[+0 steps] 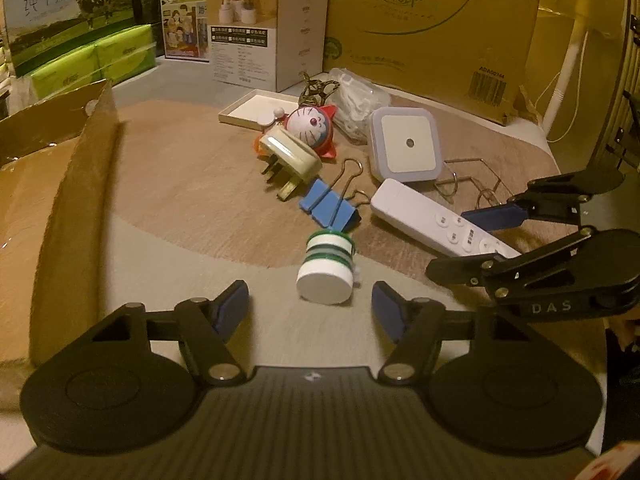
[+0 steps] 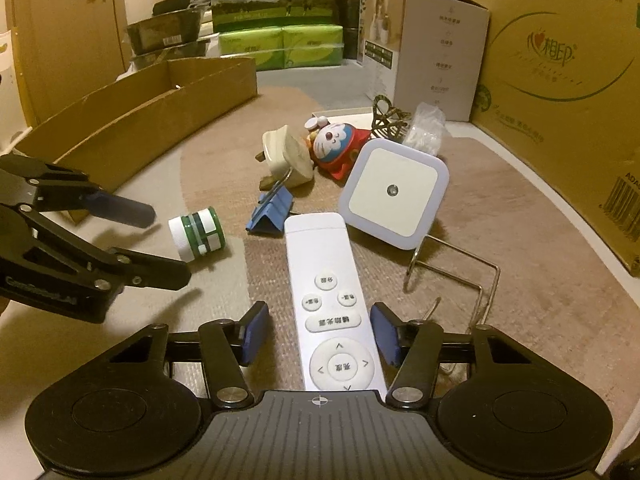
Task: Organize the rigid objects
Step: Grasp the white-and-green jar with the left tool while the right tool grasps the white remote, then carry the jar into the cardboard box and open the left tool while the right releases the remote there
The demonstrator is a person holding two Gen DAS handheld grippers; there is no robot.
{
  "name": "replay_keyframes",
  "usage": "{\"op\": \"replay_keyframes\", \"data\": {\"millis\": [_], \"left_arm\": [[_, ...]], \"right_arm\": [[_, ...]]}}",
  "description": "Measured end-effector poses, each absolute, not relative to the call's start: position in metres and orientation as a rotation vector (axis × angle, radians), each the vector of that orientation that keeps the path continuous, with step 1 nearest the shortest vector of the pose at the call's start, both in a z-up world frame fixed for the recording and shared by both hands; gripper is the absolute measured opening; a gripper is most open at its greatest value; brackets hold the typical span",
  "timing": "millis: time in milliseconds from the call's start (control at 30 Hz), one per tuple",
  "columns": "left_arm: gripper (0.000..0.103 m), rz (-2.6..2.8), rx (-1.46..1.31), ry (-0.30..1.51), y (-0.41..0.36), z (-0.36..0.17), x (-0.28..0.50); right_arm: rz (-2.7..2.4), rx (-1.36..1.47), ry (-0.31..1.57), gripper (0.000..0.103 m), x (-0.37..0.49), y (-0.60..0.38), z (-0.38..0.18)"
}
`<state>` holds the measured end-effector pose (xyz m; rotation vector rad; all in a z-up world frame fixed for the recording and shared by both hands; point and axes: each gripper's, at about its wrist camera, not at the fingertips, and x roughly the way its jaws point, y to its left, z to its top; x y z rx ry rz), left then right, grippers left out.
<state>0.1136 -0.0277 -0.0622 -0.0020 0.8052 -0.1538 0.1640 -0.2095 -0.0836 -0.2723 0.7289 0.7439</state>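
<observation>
A white remote (image 2: 326, 280) lies lengthwise between the fingers of my right gripper (image 2: 320, 332). The jaws stand open, a gap showing on the left side and the right pad close to the remote's edge. A white spool with green bands (image 1: 326, 270) lies on its side just ahead of my left gripper (image 1: 310, 306), whose jaws are wide open and clear of it. From the left wrist view the right gripper (image 1: 478, 242) straddles the remote's (image 1: 424, 216) near end. From the right wrist view the left gripper (image 2: 158, 240) flanks the spool (image 2: 196, 232).
Behind lie a blue binder clip (image 2: 270, 210), a cream plug (image 2: 286, 156), a cat figurine (image 2: 334, 144), a square night light (image 2: 394, 194), a wire hook (image 2: 452, 268) and a bag of small white parts (image 1: 356, 98). An open cardboard box (image 2: 132, 116) stands at the left. Large cartons (image 2: 552, 64) wall off the back.
</observation>
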Motion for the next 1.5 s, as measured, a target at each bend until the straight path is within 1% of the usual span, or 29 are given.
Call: {"op": "replay_keyframes", "data": {"millis": [67,133,167,233,333,400,800,1067,1267,1500], "left_arm": [[0.057,-0.171,-0.001,0.798,-0.029,-0.063,0.117],[0.054,-0.178,0.010,0.789,-0.031,-0.064,0.120],[0.051,-0.181,0.015,0.787,-0.032,-0.064,0.122],[0.049,-0.180,0.023,0.779,-0.033,-0.065,0.125],[0.041,-0.187,0.036,0.777,-0.035,-0.065,0.129],[0.032,-0.202,0.046,0.778,-0.036,-0.065,0.131],[0.031,-0.201,0.038,0.793,-0.030,-0.058,0.118],[0.031,-0.180,0.036,0.752,-0.016,-0.031,0.102],[0.031,-0.128,0.042,0.708,0.016,-0.001,0.089],[0.031,-0.021,0.035,0.701,0.086,0.027,0.075]], "right_arm": [[0.735,-0.270,0.726,0.051,0.165,-0.210,-0.084],[0.729,-0.267,0.723,0.044,0.165,-0.210,-0.083],[0.731,-0.266,0.723,0.042,0.164,-0.210,-0.083],[0.729,-0.269,0.723,0.042,0.164,-0.210,-0.083],[0.719,-0.263,0.725,0.041,0.164,-0.209,-0.083],[0.712,-0.258,0.727,0.041,0.164,-0.209,-0.083],[0.654,-0.168,0.735,0.039,0.149,-0.217,-0.075],[0.647,-0.122,0.714,0.039,0.132,-0.208,-0.052],[0.660,-0.069,0.695,0.039,0.125,-0.181,-0.024],[0.712,0.055,0.718,0.039,0.125,-0.124,0.006]]}}
